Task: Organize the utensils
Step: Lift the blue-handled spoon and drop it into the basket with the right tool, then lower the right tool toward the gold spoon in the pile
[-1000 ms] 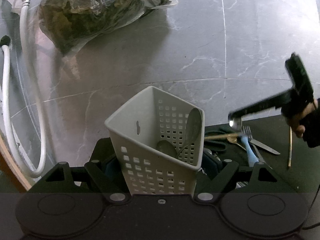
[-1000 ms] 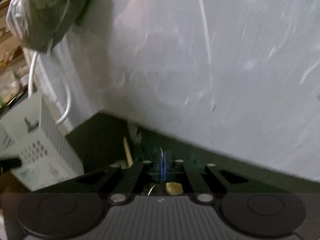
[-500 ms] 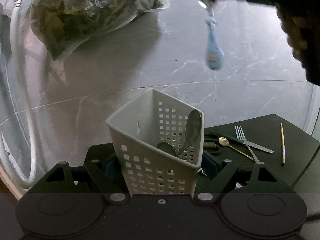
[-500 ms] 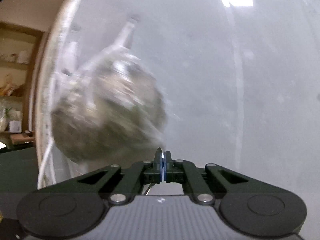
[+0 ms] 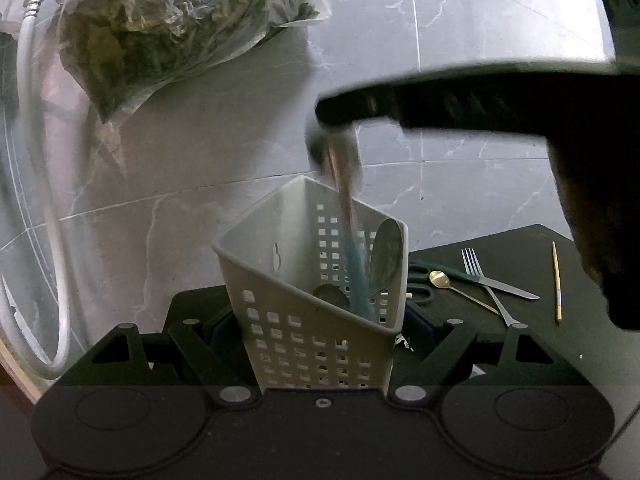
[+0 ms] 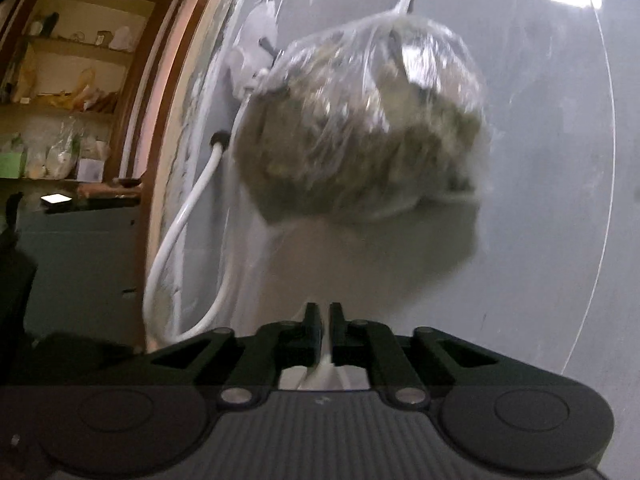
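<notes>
Nearest to me, the left tool [image 5: 320, 336] points a little downward over the tabletop, its black jaws pressed against the two sides of a pale grey perforated plastic utensil caddy [image 5: 316, 312], which it holds upright with the open mouth tipped slightly toward the camera. Two grey metal spoons [image 5: 386, 254] already lean inside against the caddy's right wall, bowls up. Above the caddy the right tool [image 5: 340, 114] reaches in almost level from the right, carried by a dark-sleeved arm [image 5: 600, 184]. Its jaws are opening, with only a narrow gap showing between the black fingers [image 6: 312, 324] in its own view, and nothing is pinched between them. Just under its tip a blue-handled utensil [image 5: 354, 256] is blurred, its long axis nearly upright, blue handle down inside the caddy and the metal end up. Beyond, on a dark mat [image 5: 540, 344], lie a small gold spoon [image 5: 440, 280], a silver fork [image 5: 486, 284] crossing a knife, green-handled scissors and a thin gold stick [image 5: 556, 280]. Farthest back, a clear plastic bag of dried greens [image 6: 360, 120] hangs on the grey marble wall [image 5: 480, 40] beside a white hose [image 6: 180, 240].
</notes>
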Demonstrator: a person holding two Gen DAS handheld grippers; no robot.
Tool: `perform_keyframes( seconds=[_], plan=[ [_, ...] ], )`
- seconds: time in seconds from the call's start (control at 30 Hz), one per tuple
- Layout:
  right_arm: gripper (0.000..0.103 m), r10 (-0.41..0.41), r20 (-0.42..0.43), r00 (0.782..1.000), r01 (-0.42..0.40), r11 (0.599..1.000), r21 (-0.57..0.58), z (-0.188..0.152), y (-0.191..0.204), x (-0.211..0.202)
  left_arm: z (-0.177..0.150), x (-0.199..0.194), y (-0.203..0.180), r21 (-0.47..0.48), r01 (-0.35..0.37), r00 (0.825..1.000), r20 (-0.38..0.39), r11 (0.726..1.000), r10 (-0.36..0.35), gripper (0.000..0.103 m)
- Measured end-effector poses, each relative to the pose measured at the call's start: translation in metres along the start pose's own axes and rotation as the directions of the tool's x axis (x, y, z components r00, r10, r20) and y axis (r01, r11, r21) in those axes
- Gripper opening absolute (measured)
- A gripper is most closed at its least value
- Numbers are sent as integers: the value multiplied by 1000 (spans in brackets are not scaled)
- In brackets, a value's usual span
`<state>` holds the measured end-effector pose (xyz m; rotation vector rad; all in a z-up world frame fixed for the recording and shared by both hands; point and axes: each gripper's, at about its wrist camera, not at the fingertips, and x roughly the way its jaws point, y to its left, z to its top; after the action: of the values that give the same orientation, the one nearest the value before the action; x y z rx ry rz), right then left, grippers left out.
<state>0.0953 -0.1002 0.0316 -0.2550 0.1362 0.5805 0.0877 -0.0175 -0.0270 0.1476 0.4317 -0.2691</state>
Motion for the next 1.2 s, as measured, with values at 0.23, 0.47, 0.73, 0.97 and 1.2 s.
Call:
perform_keyframes(
  seconds=[0.23,0.47,0.73,0.97,1.2],
  plan=[
    [76,-70,-41,997,75,988,134,-16,-34,-37,1,1,-3,-5,-9,1000,-9,1000,9,84],
    [90,161,-360,919,11,902,432,-98,-141,-5,5,2,-10,-17,-44,999,-27,999,44,84],
    [96,318,-470,823,-79,884,460,-145,-190,50,8,1,-20,-46,-117,992,-47,992,115,84],
    [91,336,-473,814,-122,897,426,-156,-204,73,11,2,-27,-68,-172,984,-60,983,168,84],
    [72,331,-460,824,-177,921,346,-148,-212,74,11,3,-32,-76,-199,979,-67,977,195,84]
  ],
)
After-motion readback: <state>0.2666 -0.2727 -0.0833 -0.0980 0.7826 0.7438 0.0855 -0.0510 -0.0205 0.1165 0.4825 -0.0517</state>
